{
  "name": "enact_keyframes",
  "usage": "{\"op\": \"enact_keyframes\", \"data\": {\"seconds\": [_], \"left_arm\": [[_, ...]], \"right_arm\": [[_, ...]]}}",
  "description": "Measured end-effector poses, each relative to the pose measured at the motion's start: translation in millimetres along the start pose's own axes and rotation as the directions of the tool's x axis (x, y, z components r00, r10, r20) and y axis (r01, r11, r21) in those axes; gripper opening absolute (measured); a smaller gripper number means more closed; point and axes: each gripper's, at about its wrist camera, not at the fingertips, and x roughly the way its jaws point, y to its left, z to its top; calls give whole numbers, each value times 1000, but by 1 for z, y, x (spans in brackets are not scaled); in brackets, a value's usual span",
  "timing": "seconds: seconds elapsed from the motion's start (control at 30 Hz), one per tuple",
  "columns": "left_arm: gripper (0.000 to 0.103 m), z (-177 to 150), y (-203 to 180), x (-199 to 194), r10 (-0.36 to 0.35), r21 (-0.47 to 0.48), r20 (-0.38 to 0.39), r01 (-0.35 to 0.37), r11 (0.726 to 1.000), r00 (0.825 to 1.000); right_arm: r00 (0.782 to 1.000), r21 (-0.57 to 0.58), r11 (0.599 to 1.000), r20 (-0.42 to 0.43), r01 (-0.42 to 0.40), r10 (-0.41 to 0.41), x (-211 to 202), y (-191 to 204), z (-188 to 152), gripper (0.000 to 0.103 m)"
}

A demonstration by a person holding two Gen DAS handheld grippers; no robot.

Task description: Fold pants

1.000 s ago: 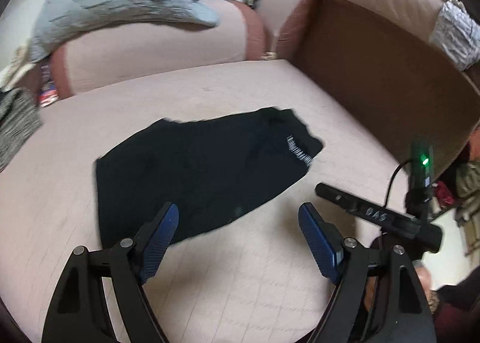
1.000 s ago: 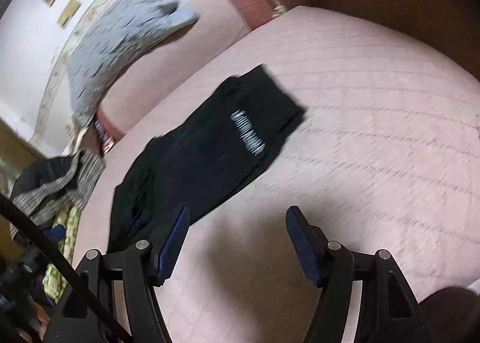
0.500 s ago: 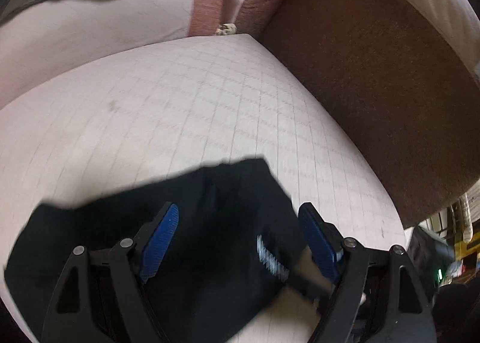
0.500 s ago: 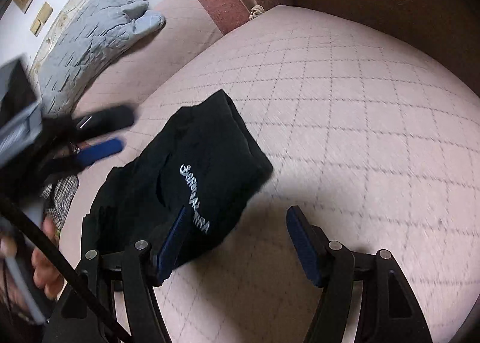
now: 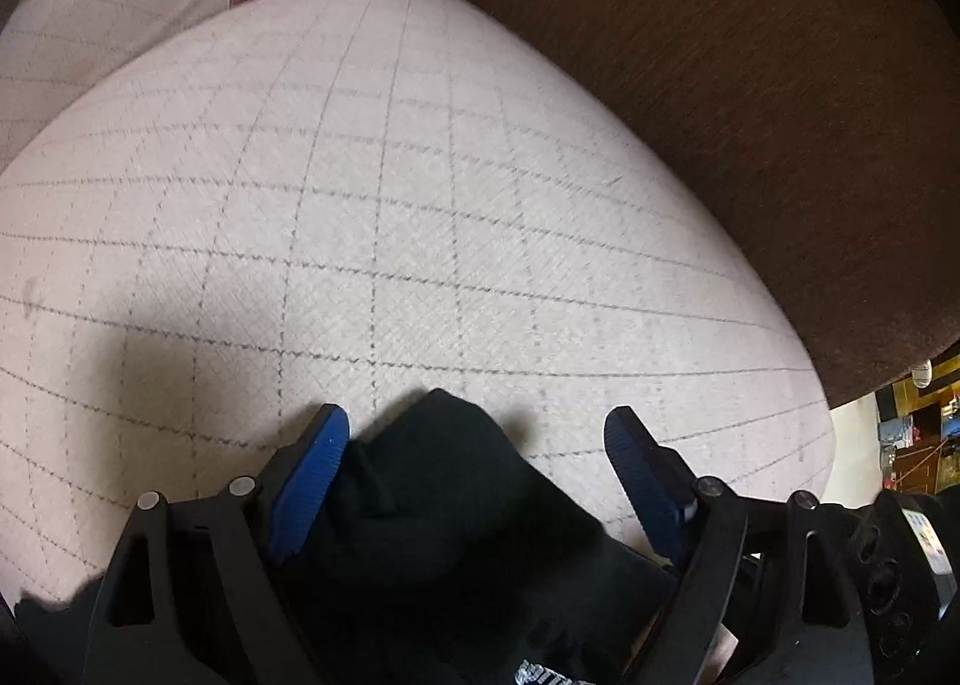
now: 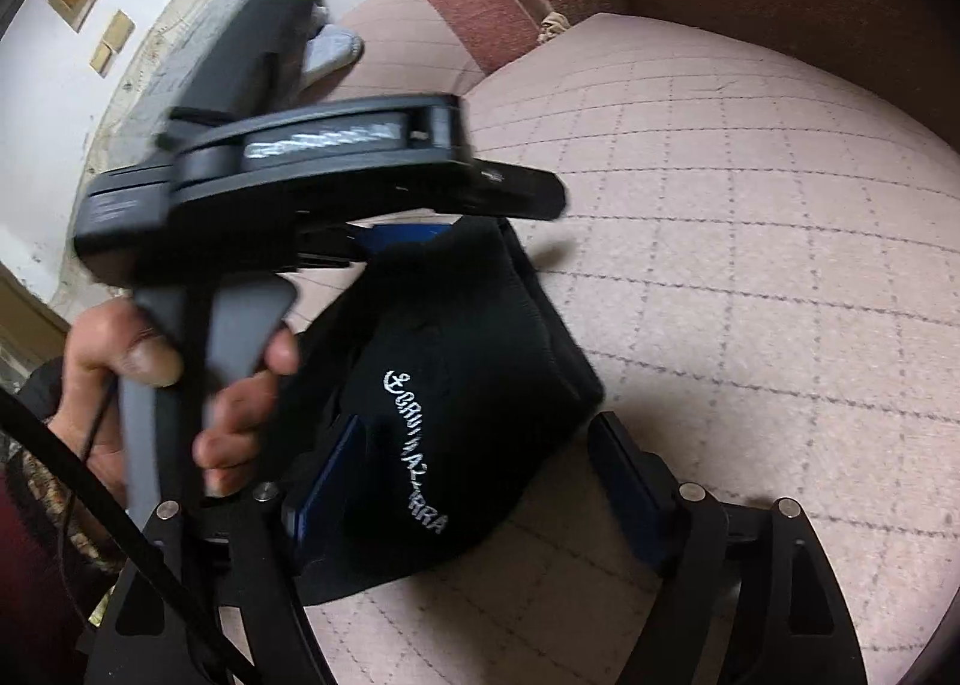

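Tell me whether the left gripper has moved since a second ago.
Yes. The left gripper has closed in on the black pants; in its own view the brown sofa back now looms far nearer, and its jaws are opening.

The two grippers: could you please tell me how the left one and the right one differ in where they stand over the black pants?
The left gripper straddles the pants' far corner, one blue pad beside the cloth; the right gripper straddles the nearer end with the white lettering. The left gripper tilts down more steeply than the right gripper. Both sets of jaws are opening, cloth between them, neither pressing it.
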Motion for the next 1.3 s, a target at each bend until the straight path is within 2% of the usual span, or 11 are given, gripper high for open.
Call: {"op": "enact_keyframes", "data": {"seconds": [0.07,0.1,0.13,0.17,0.2,0.4,0.6,0.9,1.03,1.13,1.3], "left_arm": [[82,0,-9,3,33,44,-9,-32,999,999],[57,0,-13,4,58,63,-5,-58,996,998],[39,-1,-18,2,92,83,7,-92,992,996],[14,-1,-19,1,93,88,8,-94,992,996],[14,-2,-18,-2,61,69,11,-62,996,998],[12,-13,-26,-30,49,63,85,-55,997,995],[12,-32,-16,-82,1,20,162,-5,1000,987],[12,-105,50,-182,-43,-157,348,103,982,937],[13,-160,99,-216,-50,-271,442,186,944,896],[13,-207,141,-228,-62,-368,510,283,886,858],[14,-258,182,-232,-49,-453,581,373,810,812]], "right_arm": [[1000,14,999,0,-29,29,-1,-1,0,70],[999,26,999,-8,-42,43,0,-3,0,54],[998,44,998,-20,-53,53,1,-5,0,37],[997,68,995,-39,-69,72,4,-9,0,31],[995,89,993,-46,-82,87,5,-12,0,29],[990,122,984,-51,-128,135,0,-9,1,26],[990,30,990,-31,-138,139,-19,27,1,24],[979,-234,952,-100,-198,179,-34,135,-7,23],[965,-331,912,-176,-242,192,-22,183,-20,22],[956,-382,887,-232,-260,181,-7,214,-36,22],[938,-467,841,-322,-274,128,16,259,-77,22]]}}
